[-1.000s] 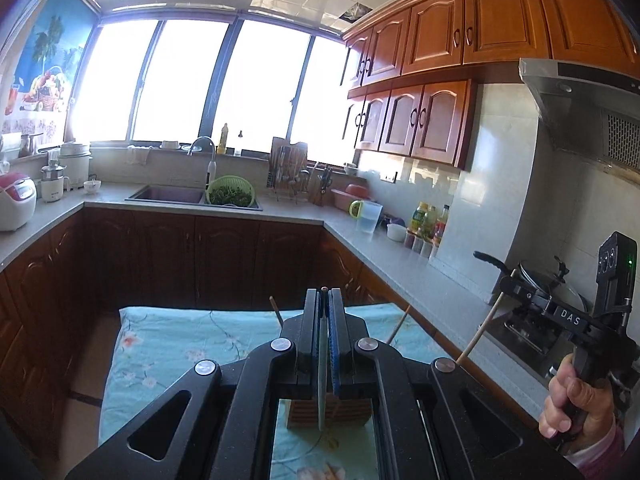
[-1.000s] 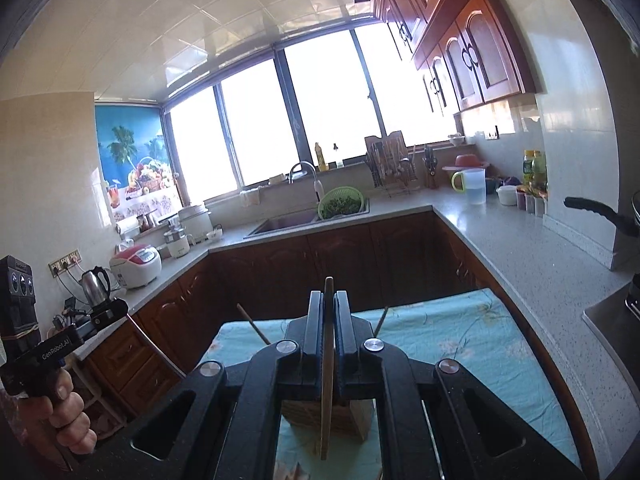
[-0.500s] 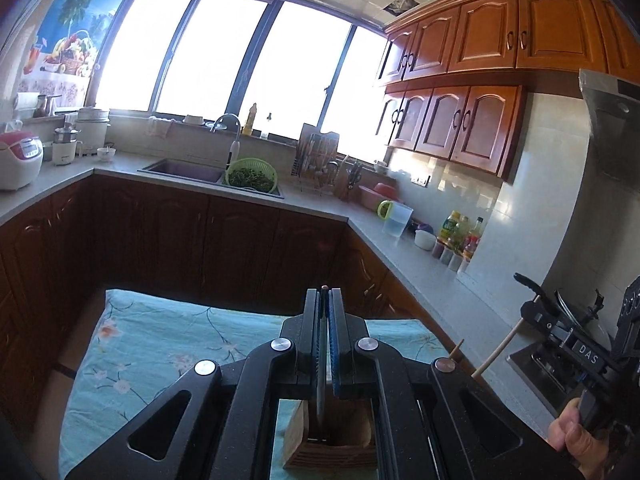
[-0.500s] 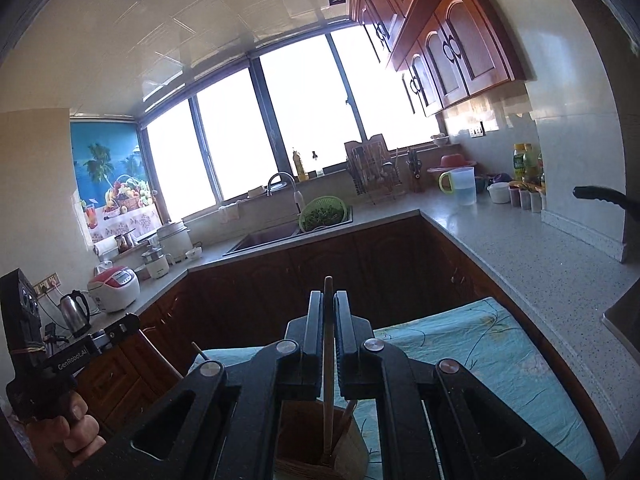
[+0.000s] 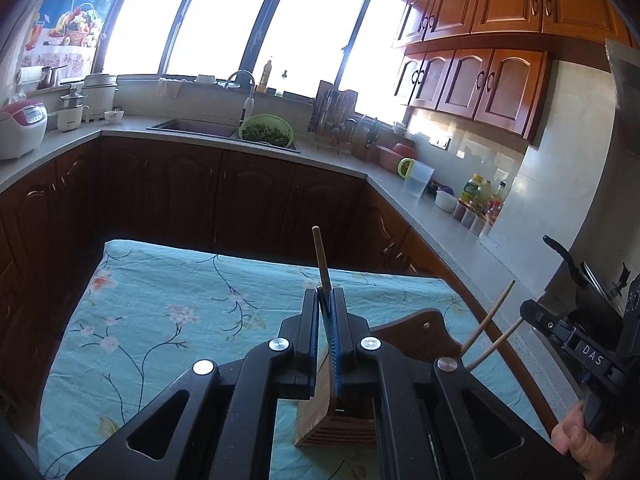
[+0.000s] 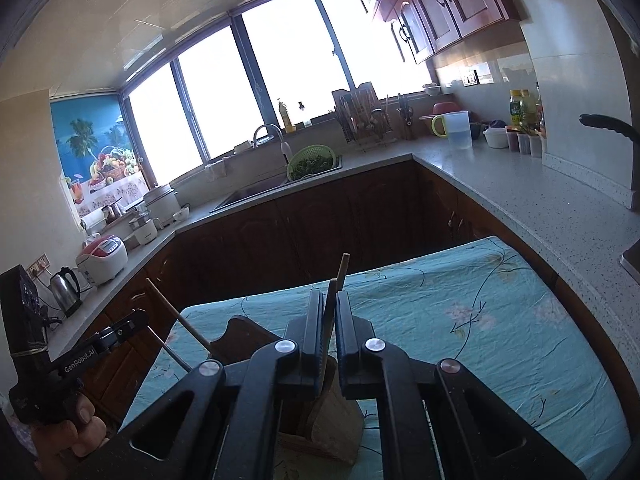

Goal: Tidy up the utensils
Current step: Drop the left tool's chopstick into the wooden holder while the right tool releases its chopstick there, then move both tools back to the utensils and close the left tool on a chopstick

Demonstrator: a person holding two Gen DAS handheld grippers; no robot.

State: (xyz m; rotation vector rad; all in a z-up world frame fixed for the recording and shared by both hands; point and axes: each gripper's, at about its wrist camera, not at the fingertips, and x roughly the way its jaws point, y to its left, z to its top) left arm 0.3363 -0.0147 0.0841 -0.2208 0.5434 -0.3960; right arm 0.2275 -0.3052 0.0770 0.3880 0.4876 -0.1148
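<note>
My left gripper [image 5: 328, 296] is shut on a thin wooden utensil [image 5: 320, 256] whose handle leans left above the fingers. Its flat lower end reaches down into a slatted wooden holder [image 5: 340, 432] on the floral cloth. In the right wrist view, my right gripper [image 6: 330, 300] is shut on a wooden stick-handled utensil [image 6: 342, 272], and its lower part drops into the same holder [image 6: 332, 424] just under the jaws. Two chopsticks [image 5: 490, 320] lean out of the holder toward the right. The fingers hide the holder's inside.
The holder has a dark wooden backboard [image 5: 420, 328]. It stands on a table with a turquoise floral cloth [image 5: 168, 312]. Kitchen counters [image 6: 520, 188] wrap around it, with a sink, a green colander [image 5: 266, 132], a jug and bottles. A person's hand [image 5: 576, 440] grips the right gripper's handle.
Both grippers have come down over the holder, which now sits close under the jaws. The utensils' lower ends have sunk into it. The left utensil's handle now leans to the left.
</note>
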